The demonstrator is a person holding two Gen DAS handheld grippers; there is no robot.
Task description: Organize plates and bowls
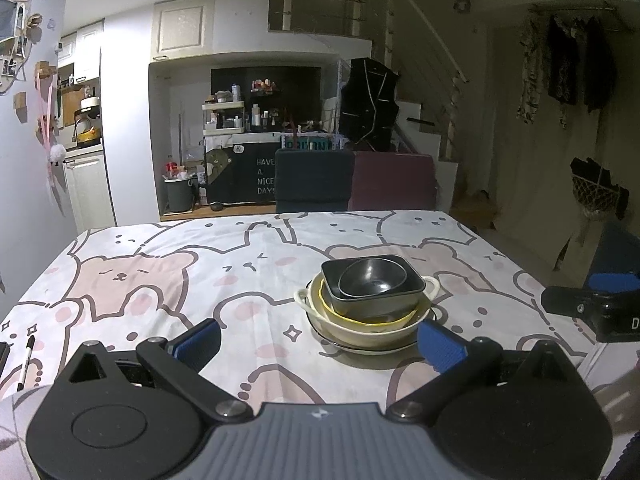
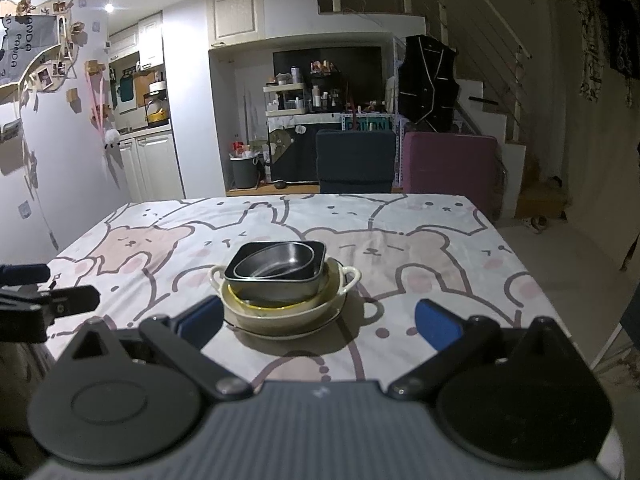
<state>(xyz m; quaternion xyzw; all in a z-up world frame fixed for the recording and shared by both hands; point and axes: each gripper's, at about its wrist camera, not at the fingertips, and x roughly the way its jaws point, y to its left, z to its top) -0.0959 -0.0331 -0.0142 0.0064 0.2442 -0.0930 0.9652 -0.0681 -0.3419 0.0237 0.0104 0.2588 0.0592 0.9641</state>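
One stack of dishes stands on the table. At the bottom lies a white plate (image 1: pixel 372 347) (image 2: pixel 280 334). On it rests a cream two-handled bowl (image 1: pixel 360 330) (image 2: pixel 276 314) with a yellow-rimmed bowl (image 1: pixel 366 319) (image 2: pixel 262 307) inside. A dark square bowl (image 1: pixel 376 300) (image 2: pixel 280 286) sits in that, holding a dark round bowl (image 1: pixel 372 278) (image 2: pixel 276 262). My left gripper (image 1: pixel 320 344) is open, just short of the stack and slightly left of it. My right gripper (image 2: pixel 320 322) is open too, near the stack's front right. Neither touches a dish.
A bear-print cloth (image 1: pixel 160 272) (image 2: pixel 420 248) covers the table. A black pen (image 1: pixel 26 360) lies near its left front corner. A dark blue chair (image 1: pixel 314 180) and a maroon chair (image 1: pixel 392 182) stand at the far edge. The right gripper's tip (image 1: pixel 592 300) shows at right.
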